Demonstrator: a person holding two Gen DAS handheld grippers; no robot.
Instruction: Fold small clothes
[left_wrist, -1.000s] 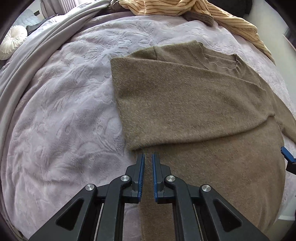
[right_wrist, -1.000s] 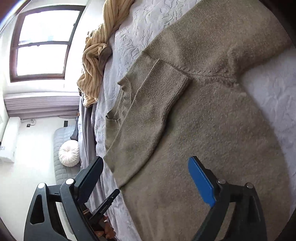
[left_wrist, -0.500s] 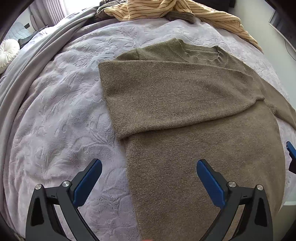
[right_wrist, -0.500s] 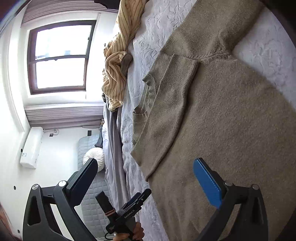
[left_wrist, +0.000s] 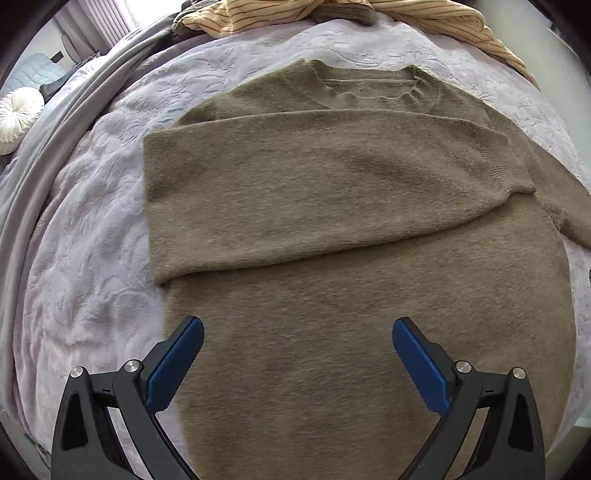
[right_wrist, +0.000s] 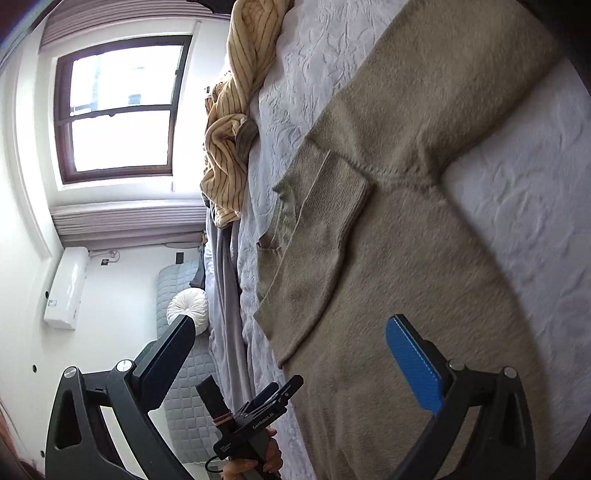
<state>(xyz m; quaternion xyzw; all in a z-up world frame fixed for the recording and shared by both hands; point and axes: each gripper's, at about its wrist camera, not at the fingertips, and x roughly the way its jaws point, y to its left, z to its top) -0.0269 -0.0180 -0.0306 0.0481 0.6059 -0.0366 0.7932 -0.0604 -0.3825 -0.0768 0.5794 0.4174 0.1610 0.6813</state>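
An olive-brown knit sweater (left_wrist: 351, 302) lies flat on the pale lilac bedspread (left_wrist: 85, 280). One sleeve (left_wrist: 314, 199) is folded across its chest; the neckline is at the far side. It also shows in the right wrist view (right_wrist: 406, 258), where the other sleeve (right_wrist: 461, 74) stretches out across the bed. My left gripper (left_wrist: 297, 345) is open and empty, hovering over the sweater's lower body. My right gripper (right_wrist: 291, 343) is open and empty above the sweater's hem side. The left gripper's tool (right_wrist: 258, 413) shows in the right wrist view, held by a hand.
A yellow striped garment (left_wrist: 369, 14) is bunched at the bed's far edge, also in the right wrist view (right_wrist: 232, 129). A grey blanket (left_wrist: 55, 122) runs along the left side. A white round cushion (left_wrist: 18, 118) sits beyond it. A window (right_wrist: 118, 110) and an air conditioner (right_wrist: 66, 288) are on the wall.
My left gripper opened from shut, letting go of the folded sleeve, and moved right over the sweater's body. My right gripper stayed open and tilted upward a little.
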